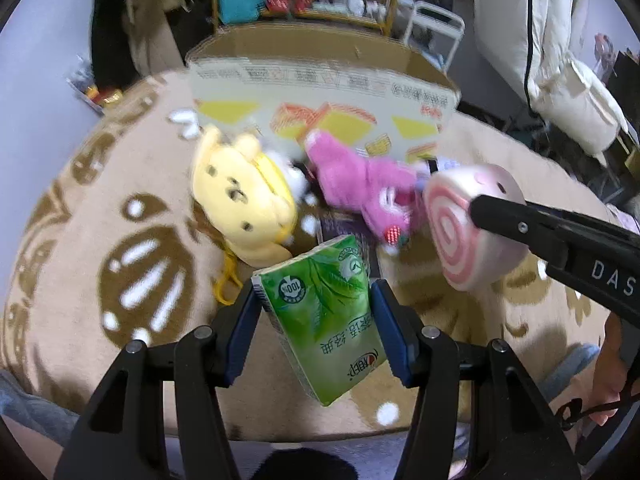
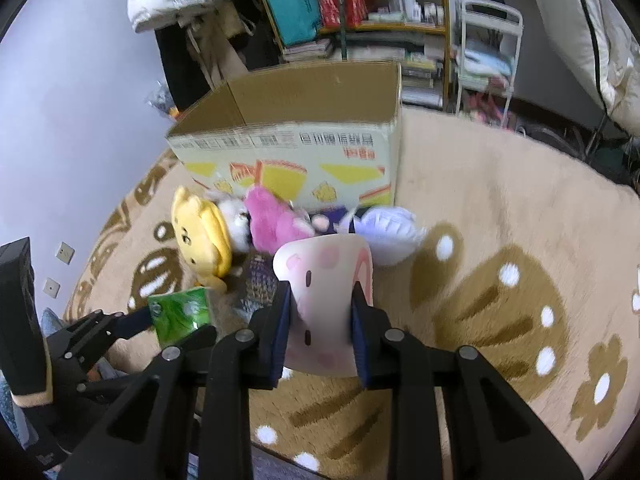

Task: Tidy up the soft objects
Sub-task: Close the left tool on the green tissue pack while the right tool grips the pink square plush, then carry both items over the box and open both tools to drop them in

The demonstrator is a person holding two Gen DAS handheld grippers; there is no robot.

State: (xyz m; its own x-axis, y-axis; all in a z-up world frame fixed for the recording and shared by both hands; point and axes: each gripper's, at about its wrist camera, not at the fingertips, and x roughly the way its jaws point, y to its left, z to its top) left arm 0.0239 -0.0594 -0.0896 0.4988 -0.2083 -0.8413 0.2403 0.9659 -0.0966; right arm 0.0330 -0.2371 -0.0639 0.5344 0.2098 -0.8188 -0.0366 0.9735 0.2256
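My left gripper is shut on a green tissue pack, held above the rug; it also shows in the right wrist view. My right gripper is shut on a pink swirl roll plush, which shows at the right of the left wrist view. A yellow bear plush, a pink plush and a white-lilac plush lie on the rug in front of an open cardboard box.
A beige patterned rug covers the floor. Shelves with bags and books stand behind the box, a white cart to the right. A dark purple flat item lies between the plushes.
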